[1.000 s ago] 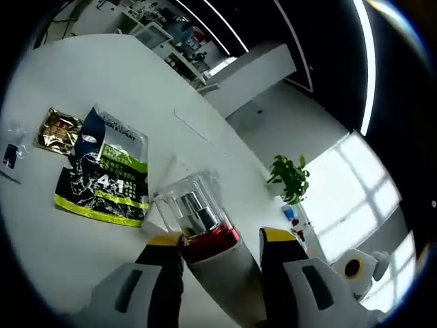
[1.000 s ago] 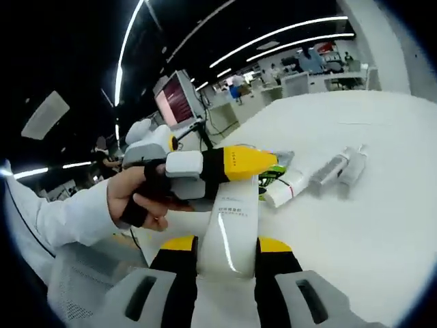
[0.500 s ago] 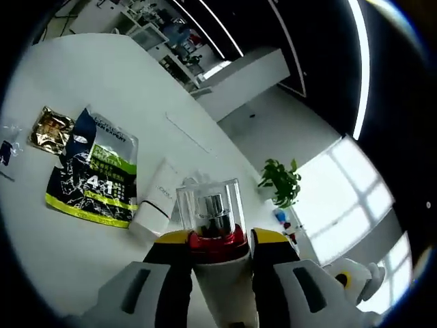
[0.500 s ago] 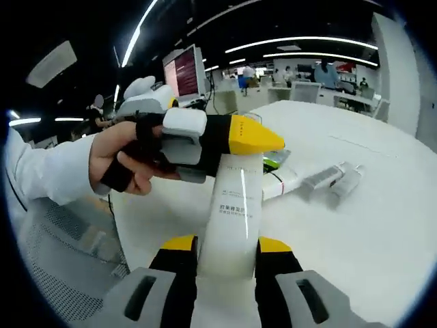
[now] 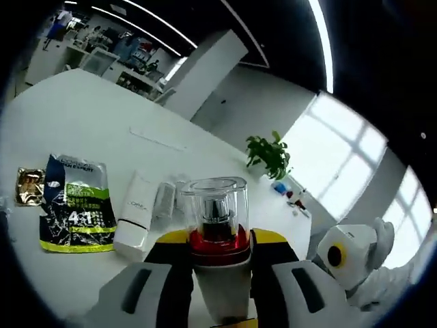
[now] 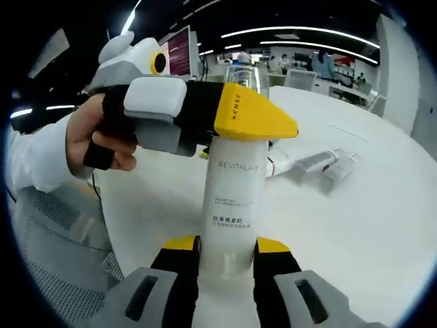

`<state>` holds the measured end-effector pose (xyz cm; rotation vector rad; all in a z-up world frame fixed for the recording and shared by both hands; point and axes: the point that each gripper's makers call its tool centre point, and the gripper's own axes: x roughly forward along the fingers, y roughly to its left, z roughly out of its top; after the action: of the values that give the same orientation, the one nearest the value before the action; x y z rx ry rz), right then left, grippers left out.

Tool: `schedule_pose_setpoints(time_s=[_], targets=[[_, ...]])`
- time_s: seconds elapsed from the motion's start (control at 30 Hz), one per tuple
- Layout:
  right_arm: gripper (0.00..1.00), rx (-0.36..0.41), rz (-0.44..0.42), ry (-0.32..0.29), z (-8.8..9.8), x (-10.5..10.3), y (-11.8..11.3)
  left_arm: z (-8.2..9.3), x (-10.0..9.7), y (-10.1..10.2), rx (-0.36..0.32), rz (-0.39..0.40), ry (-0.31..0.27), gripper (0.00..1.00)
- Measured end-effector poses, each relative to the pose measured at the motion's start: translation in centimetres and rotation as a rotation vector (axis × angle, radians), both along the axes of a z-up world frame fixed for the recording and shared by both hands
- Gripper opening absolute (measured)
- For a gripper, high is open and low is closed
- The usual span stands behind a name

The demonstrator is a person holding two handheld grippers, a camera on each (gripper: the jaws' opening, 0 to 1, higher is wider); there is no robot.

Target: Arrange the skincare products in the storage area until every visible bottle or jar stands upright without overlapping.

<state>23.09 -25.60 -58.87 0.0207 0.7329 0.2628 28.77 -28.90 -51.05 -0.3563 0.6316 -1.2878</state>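
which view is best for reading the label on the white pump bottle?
Right gripper view: the white pump bottle faces the camera upright, "REVITALIFT" print legible, held between the right tool and the left tool. Left gripper view shows its clear cap and red collar, no label.

The bottle (image 6: 232,198) is white with grey lettering; in the left gripper view it (image 5: 217,225) carries a red collar, a silver pump and a clear cap. The left gripper (image 6: 239,119) is black and pale grey with yellow jaw tips (same scheme on the right gripper (image 6: 225,256)). The surface (image 5: 82,116) is plain white. At nine o'clock in the left gripper view lies a sachet (image 5: 72,212) in dark navy, white and lime green, a gold packet (image 5: 29,186) beside it, and a white tube (image 5: 135,215) at its right. The plant (image 5: 268,154) is green.
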Motion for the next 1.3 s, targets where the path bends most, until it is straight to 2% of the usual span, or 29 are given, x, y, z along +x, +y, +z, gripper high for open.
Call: schedule_pose_setpoints(time_s=[0.17,0.33,0.43,0.5,0.57,0.67,0.77,0.9,1.03,1.1,1.17,1.23,1.3], targets=[[0.20,-0.003,0.008,0.026,-0.7,0.0,0.0,0.4,-2.0,-0.5,0.030,-0.082,-0.158,0.25],[0.20,-0.027,0.012,0.028,-1.0,-0.1,-0.5,0.3,-2.3,-0.7,0.029,-0.108,-0.198,0.25],[0.20,-0.051,0.026,0.026,-1.1,-0.2,-0.4,0.0,-2.5,-0.9,0.040,-0.145,-0.253,0.25],[0.20,-0.052,0.033,0.023,-1.0,-0.2,-0.4,-0.2,-3.2,-0.9,0.055,-0.177,-0.325,0.25],[0.20,-0.053,0.033,0.020,-1.0,-0.2,-0.4,0.1,-3.4,-1.7,0.036,-0.195,-0.362,0.25],[0.21,-0.052,0.039,0.015,-0.9,-0.3,-0.4,0.2,-3.6,-1.5,0.022,-0.211,-0.370,0.25],[0.26,-0.071,0.037,0.010,-0.8,-0.4,-0.8,0.3,-4.1,-1.3,-0.010,-0.254,-0.402,0.25],[0.31,-0.073,0.033,0.014,-0.5,-0.8,-1.2,0.4,-4.5,-0.9,-0.012,-0.295,-0.434,0.26],[0.37,-0.076,0.010,0.010,0.4,-1.6,-2.1,0.4,-4.5,-0.8,-0.012,-0.303,-0.447,0.26],[0.35,-0.109,0.012,0.009,0.8,-2.1,-2.6,0.4,-4.9,-0.6,-0.009,-0.314,-0.463,0.26],[0.25,-0.157,-0.004,-0.007,1.2,-2.7,-3.9,0.5,-5.3,-0.6,-0.012,-0.332,-0.485,0.26],[0.21,-0.126,-0.062,-0.012,1.8,-3.6,-4.8,0.5,-5.6,-0.7,-0.012,-0.336,-0.495,0.26],[0.26,-0.087,-0.112,-0.031,2.7,-4.0,-5.4,0.6,-5.7,-0.7,-0.015,-0.337,-0.502,0.26]])
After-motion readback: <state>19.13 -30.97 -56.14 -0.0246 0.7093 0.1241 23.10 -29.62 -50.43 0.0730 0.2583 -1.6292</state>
